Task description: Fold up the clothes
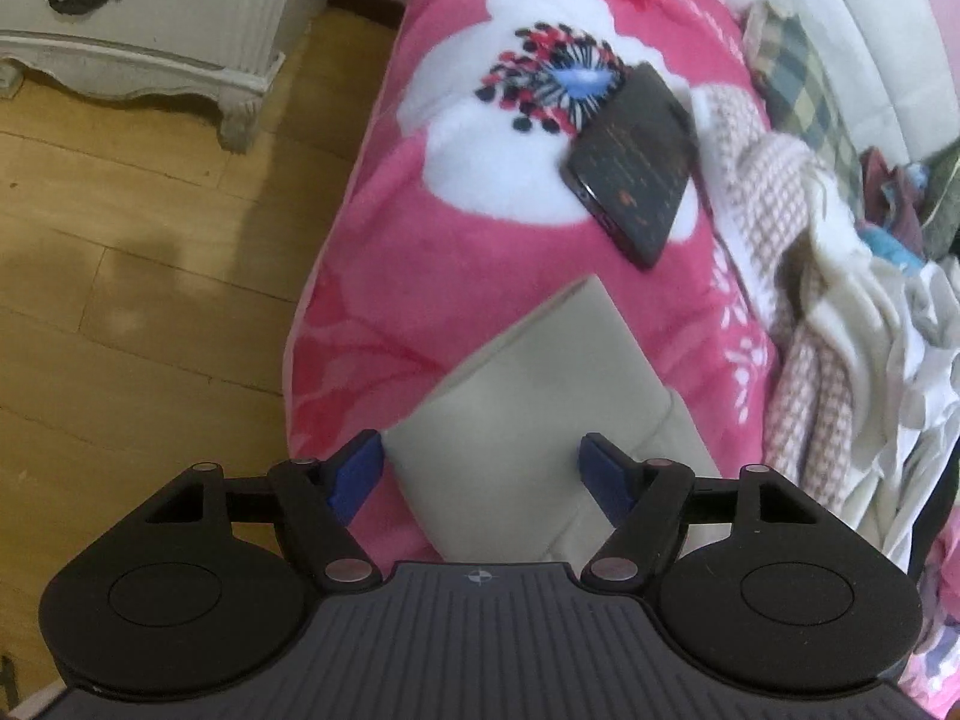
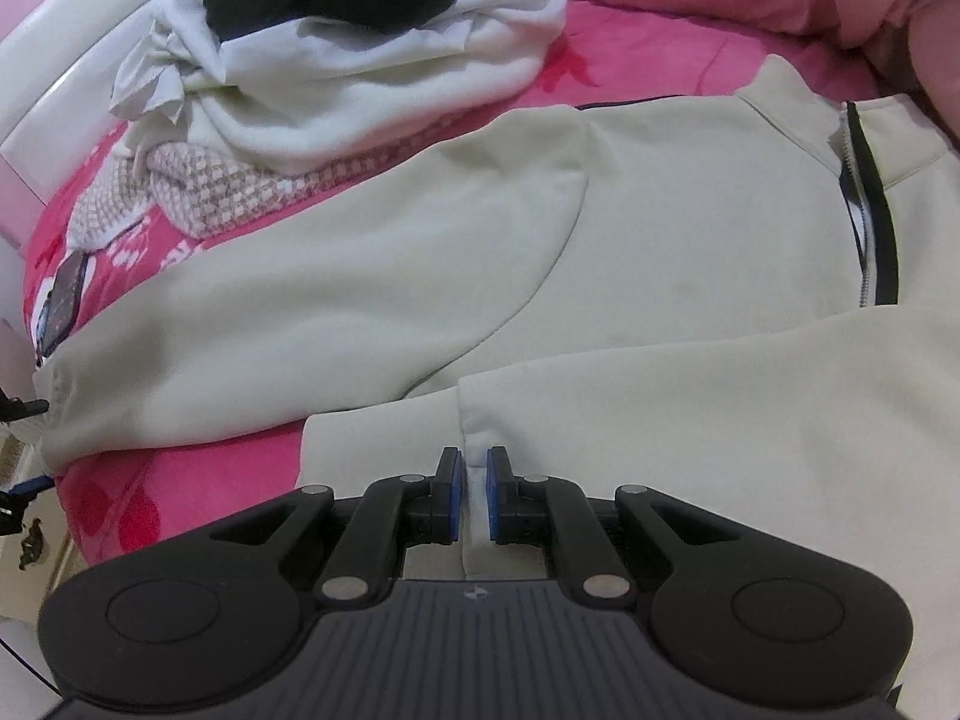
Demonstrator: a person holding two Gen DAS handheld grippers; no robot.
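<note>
The cream zip-neck fleece sweatshirt (image 2: 660,228) lies spread flat on the pink flower-print plush blanket (image 1: 480,252) covering the bed, its left sleeve (image 1: 540,396) stretched out toward the bed's left edge, where the wooden floor (image 1: 150,300) shows. Over that sleeve's cuff end hangs the left hand-held gripper (image 1: 480,474), its blue pads wide apart on either side of the cloth and not pressing it, so it holds nothing. Just beyond the cuff a dark smartphone (image 1: 636,174) rests on the blanket, beside a heap of unfolded clothes (image 2: 360,60) at the far side. To the right, the right hand-held gripper (image 2: 474,498) is pinched tight on a ridge of fabric at the sweatshirt's near edge, by a seam. The fleece looks thick, soft and light: it should drape and slide easily over the plush, neither slippery nor fragile. Cuffs, hem and seams seem the best places to grip, since doubled fabric there gives the pads something firm.
</note>
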